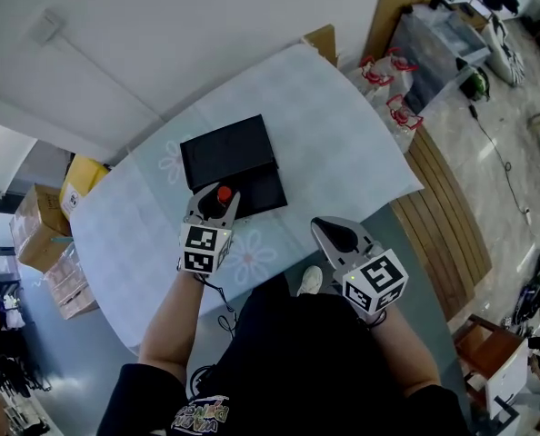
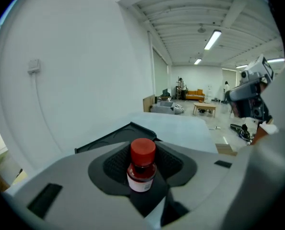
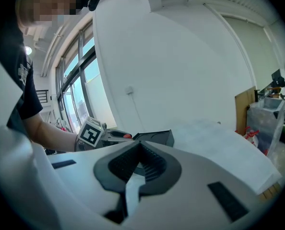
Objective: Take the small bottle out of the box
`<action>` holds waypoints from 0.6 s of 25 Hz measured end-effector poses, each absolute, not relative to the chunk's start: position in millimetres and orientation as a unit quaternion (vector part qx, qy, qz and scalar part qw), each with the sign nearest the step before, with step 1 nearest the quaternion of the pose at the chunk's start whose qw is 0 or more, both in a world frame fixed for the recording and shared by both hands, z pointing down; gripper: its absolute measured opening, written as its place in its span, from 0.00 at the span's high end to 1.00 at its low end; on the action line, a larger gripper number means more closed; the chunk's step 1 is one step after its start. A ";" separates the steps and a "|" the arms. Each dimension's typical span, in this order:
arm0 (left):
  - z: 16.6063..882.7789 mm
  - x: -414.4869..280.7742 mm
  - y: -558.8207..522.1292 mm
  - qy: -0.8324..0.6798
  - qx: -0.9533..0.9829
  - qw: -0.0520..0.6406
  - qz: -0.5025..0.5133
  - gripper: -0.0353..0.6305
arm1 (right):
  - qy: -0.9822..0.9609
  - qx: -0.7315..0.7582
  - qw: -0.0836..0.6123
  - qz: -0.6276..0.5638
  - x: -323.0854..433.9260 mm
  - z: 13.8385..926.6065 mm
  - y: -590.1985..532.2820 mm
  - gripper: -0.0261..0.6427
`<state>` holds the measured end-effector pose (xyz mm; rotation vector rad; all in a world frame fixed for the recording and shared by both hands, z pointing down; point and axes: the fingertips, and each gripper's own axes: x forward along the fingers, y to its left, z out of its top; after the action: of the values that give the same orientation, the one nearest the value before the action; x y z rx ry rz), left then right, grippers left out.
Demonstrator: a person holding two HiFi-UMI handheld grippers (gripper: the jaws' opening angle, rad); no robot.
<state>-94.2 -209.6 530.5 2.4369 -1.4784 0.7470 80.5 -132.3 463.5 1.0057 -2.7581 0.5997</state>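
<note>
A small bottle (image 2: 142, 166) with a red cap and white label sits upright between the jaws of my left gripper (image 2: 143, 174), which is shut on it. In the head view the bottle's red cap (image 1: 223, 193) shows at the left gripper (image 1: 217, 203), just above the near edge of the open black box (image 1: 236, 164). The box lies flat on the white table (image 1: 343, 143), its lid (image 1: 225, 148) folded back. My right gripper (image 1: 335, 236) hangs over the table's near edge, apart from the box. Its jaws (image 3: 134, 169) are shut with nothing between them.
Cardboard boxes (image 1: 38, 225) stand on the floor at the left. A clear bin (image 1: 438, 48) and red-and-white bags (image 1: 386, 84) sit beyond the table's right end, beside a wooden slatted bench (image 1: 447, 216). The person's shoe (image 1: 310, 281) shows under the table edge.
</note>
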 end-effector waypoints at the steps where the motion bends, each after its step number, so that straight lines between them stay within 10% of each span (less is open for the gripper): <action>1: 520.5 -92.3 -208.2 -0.504 0.824 0.095 0.239 0.69 | -0.919 0.335 0.072 0.197 82.6 461.5 -132.5 0.93; 15: 428.5 -71.6 -134.6 -0.533 0.832 0.089 0.129 0.69 | -0.940 0.302 0.063 0.144 82.9 432.4 -112.8 0.93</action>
<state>-71.6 -134.6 428.5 2.4745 -1.5850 0.3840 82.9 -112.8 432.4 0.9131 -2.8417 0.4363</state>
